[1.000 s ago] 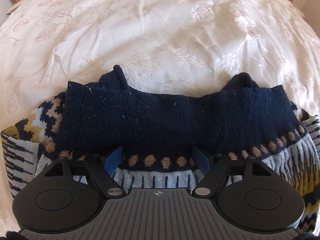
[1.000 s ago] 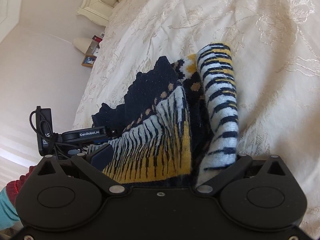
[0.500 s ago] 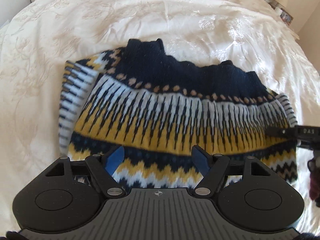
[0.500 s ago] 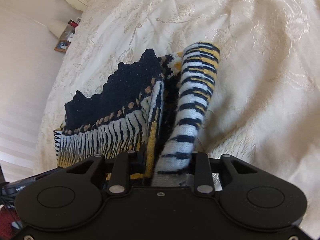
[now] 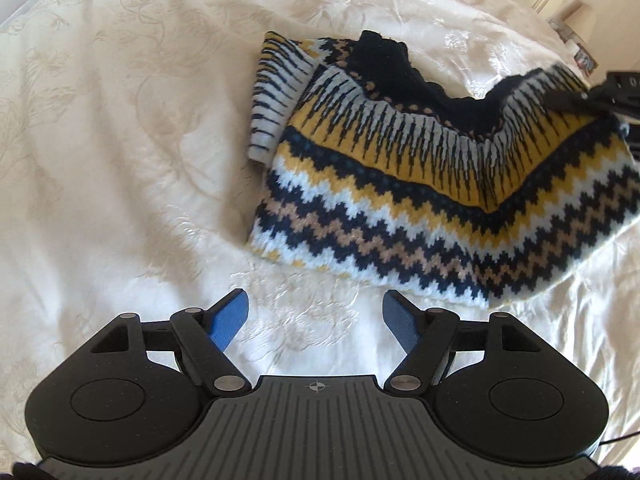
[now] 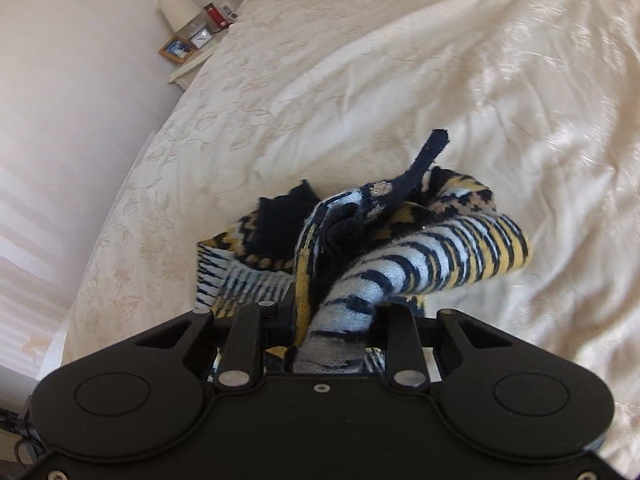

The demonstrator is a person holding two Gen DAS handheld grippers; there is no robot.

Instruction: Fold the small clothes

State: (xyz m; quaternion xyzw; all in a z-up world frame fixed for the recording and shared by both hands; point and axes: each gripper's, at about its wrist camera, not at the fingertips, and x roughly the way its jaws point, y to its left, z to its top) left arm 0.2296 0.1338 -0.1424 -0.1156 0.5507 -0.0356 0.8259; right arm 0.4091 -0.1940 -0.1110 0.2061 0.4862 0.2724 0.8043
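A small knitted sweater (image 5: 420,184) with navy, yellow, white and tan zigzag bands lies on the cream bedspread (image 5: 120,140). Its right side is raised off the bed. My left gripper (image 5: 316,316) is open with blue pads, hanging over bare bedspread just short of the sweater's near hem. My right gripper (image 6: 334,320) is shut on the sweater (image 6: 400,248), pinching the striped sleeve and side edge, which bunch up and droop over its fingers. In the left wrist view the right gripper (image 5: 600,92) shows as a dark shape at the sweater's upper right edge.
A nightstand (image 6: 192,60) at the far side of the bed carries a lamp, a framed photo, a small clock and a red item. A pale wall runs along the bed's left edge in the right wrist view. Embroidered bedspread stretches around the sweater.
My left gripper has pulled back off the sweater and now hangs over bare bedspread, still open. My right gripper has shut on the sleeve side and lifted it from the bed.
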